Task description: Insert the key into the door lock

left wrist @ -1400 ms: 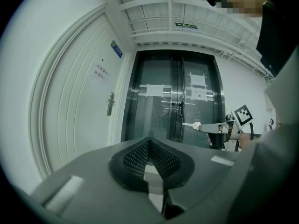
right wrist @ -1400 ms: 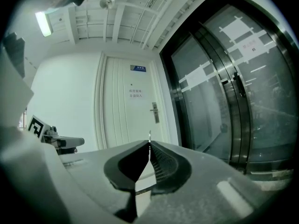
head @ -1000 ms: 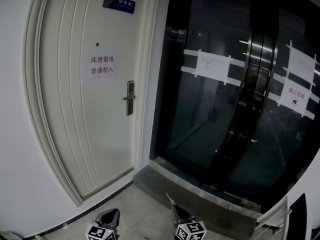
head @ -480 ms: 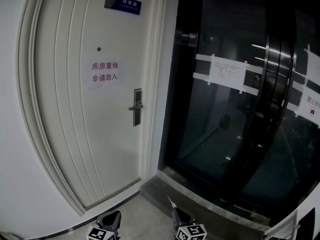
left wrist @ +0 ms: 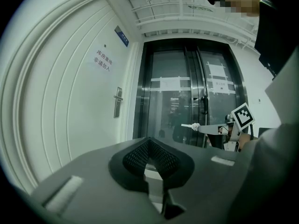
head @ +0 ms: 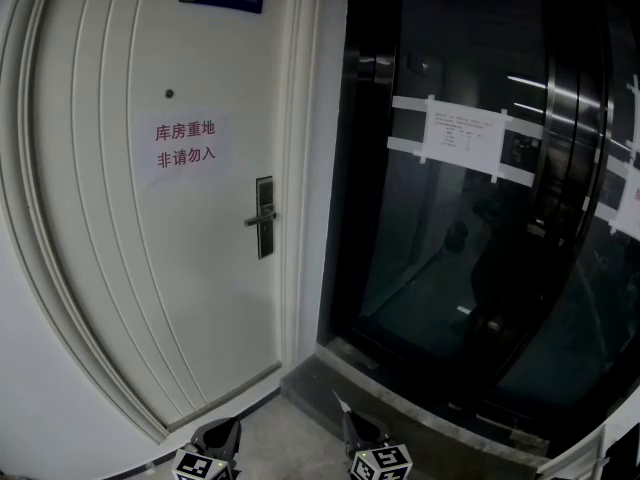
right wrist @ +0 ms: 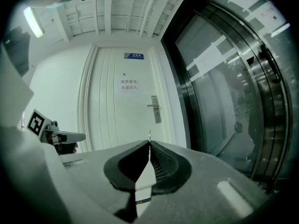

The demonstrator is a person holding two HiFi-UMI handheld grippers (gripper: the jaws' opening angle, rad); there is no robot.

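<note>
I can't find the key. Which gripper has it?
The right gripper: its jaws are shut on the key, which pokes out in front. The left gripper has nothing between its jaws.

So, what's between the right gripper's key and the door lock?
Nothing: the right gripper view shows only open air between the key and the door lock on the white door.

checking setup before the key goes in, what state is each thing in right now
white door, closed
door handle, level, untouched
right gripper, shut on the key
key, tip poking out ahead of the jaws, well short of the white door
left gripper, shut, empty
glass doors, closed, paper taped across
</note>
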